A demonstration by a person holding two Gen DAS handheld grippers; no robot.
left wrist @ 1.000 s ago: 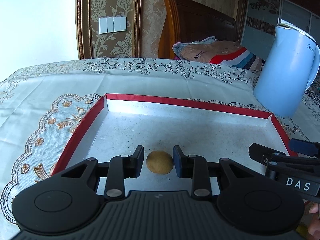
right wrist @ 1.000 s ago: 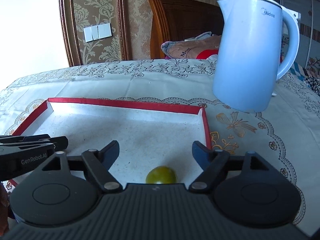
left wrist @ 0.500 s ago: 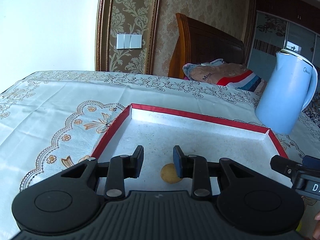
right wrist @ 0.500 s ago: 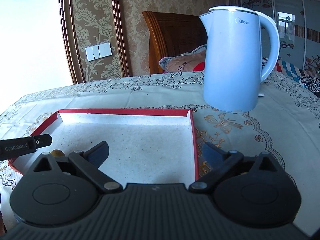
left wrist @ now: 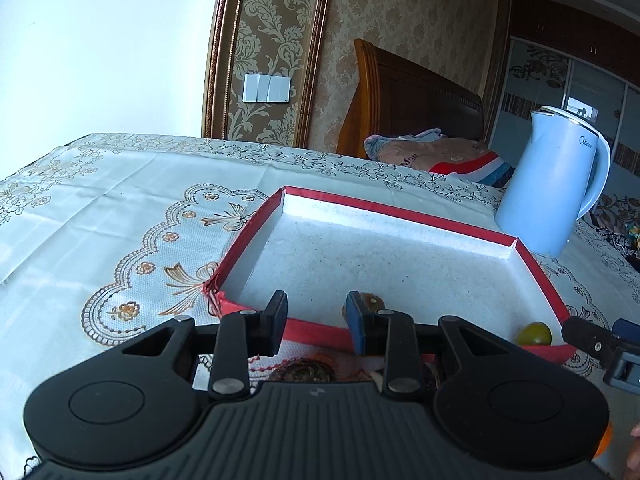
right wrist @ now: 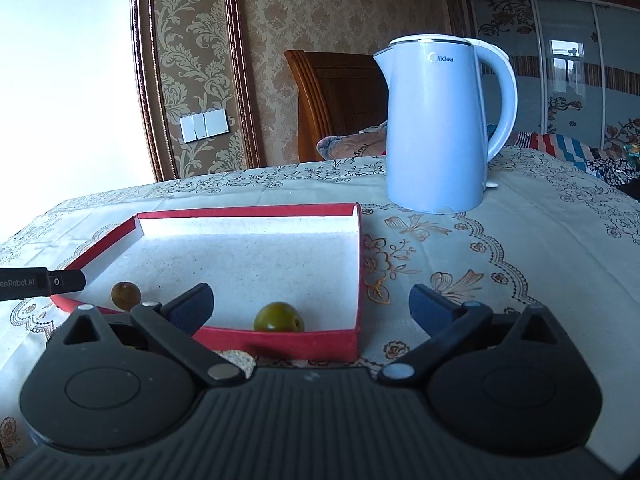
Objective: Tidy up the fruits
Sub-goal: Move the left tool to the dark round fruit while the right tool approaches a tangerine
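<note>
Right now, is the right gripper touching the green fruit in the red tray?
Apart. The right wrist view shows the green fruit lying in the red tray, with the right gripper open and clear tray floor between fruit and fingers.

Light source: strong daylight from the left; the wall [left wrist: 100, 48] there is blown out to near white.
Glare: sheen on the tablecloth [left wrist: 100, 208]; bright far inner wall of the red tray [right wrist: 248, 222].
Shadows: soft, falling to the right.
Dim zone: upper right corner.
Distortion: fisheye; the picture frame [right wrist: 152, 80] bows.
Sharpness: no motion blur.
</note>
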